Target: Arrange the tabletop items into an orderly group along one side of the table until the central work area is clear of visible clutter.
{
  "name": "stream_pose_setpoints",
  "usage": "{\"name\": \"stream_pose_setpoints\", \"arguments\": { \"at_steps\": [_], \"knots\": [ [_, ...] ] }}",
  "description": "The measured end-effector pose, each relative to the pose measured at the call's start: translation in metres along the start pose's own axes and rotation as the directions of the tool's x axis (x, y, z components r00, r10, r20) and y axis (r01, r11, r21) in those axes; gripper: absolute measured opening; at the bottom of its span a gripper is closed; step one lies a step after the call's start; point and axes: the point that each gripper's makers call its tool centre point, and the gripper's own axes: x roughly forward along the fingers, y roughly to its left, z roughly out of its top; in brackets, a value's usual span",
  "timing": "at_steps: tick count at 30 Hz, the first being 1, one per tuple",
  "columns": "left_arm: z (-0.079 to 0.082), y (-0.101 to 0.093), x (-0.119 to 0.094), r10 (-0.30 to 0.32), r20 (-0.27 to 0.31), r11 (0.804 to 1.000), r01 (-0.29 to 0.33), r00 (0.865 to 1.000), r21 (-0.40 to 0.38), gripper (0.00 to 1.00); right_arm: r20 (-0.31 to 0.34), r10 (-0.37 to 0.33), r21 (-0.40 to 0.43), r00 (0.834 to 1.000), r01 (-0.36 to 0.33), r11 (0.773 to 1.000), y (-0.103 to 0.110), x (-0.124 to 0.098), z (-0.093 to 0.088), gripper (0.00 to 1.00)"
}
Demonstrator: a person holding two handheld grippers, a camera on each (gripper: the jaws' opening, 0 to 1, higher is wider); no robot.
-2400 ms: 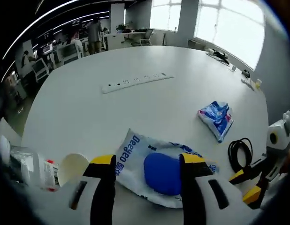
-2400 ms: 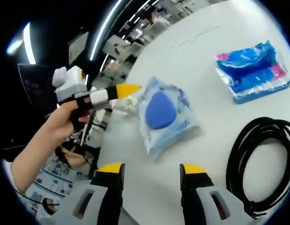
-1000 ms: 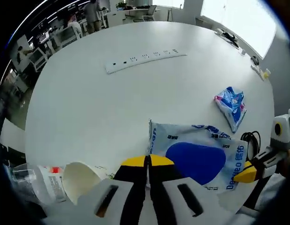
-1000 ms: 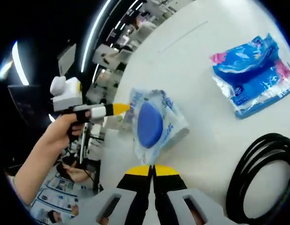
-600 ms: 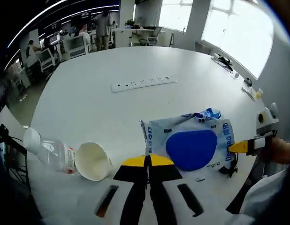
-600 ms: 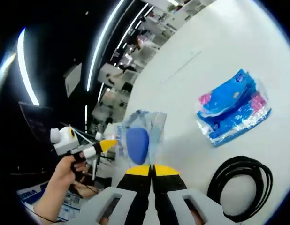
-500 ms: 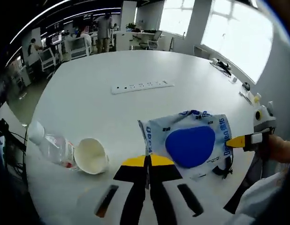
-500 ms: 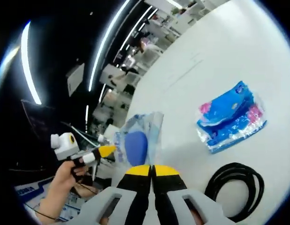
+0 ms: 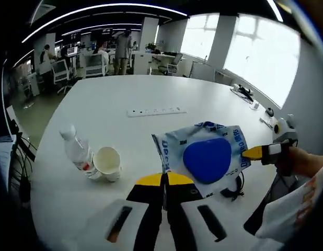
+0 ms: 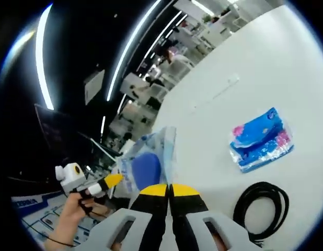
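Note:
A white plastic bag with a blue oval print (image 9: 206, 159) hangs above the white table (image 9: 114, 130), stretched between both grippers. My left gripper (image 9: 164, 177) is shut on the bag's near left corner. From the right, my right gripper (image 9: 246, 153) pinches the opposite edge. In the right gripper view the bag (image 10: 146, 164) rises from my shut right gripper (image 10: 169, 188), and the left gripper (image 10: 118, 178) holds its far side, a hand behind it. A plastic bottle (image 9: 78, 151) and a paper cup (image 9: 106, 162) lie side by side at the table's left.
A white power strip (image 9: 156, 111) lies mid-table. A blue tissue pack (image 10: 261, 138) and a coiled black cable (image 10: 261, 209) rest on the table near the right gripper; the cable (image 9: 232, 189) also peeks out beneath the bag. Office desks and people stand beyond the table.
Both grippers closed on the bag and lifted it off the table; it now hangs higher, spread between them. Both cameras rose, so more of the table shows.

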Motion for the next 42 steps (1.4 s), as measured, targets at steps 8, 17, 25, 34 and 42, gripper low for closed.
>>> {"name": "stream_pose_setpoints", "arguments": {
  "at_steps": [8,17,25,34,42],
  "knots": [
    [-0.003,-0.002,-0.006,0.005,0.012,1.0,-0.005,1.0,0.005,0.0,0.001,0.013,-0.001,1.0,-0.013,1.0,0.004,-0.001,0.002,0.0],
    [0.002,-0.002,0.0,0.006,0.017,1.0,-0.006,1.0,0.01,0.0,-0.001,0.016,-0.01,1.0,-0.016,1.0,0.0,0.003,0.007,0.0],
    [0.002,0.0,0.008,0.002,0.002,1.0,-0.002,1.0,0.011,0.0,-0.01,0.01,0.0,1.0,-0.01,1.0,-0.008,0.011,0.011,0.0],
    [-0.006,0.006,0.028,-0.005,-0.041,1.0,0.005,0.999,0.013,0.0,-0.022,-0.022,-0.012,1.0,0.022,1.0,-0.024,0.022,0.013,0.0],
    [-0.015,0.017,0.054,0.001,-0.087,1.0,-0.002,0.996,-0.005,0.0,-0.031,-0.082,-0.058,0.996,0.08,0.995,-0.04,0.04,0.015,0.0]
  ]
}}
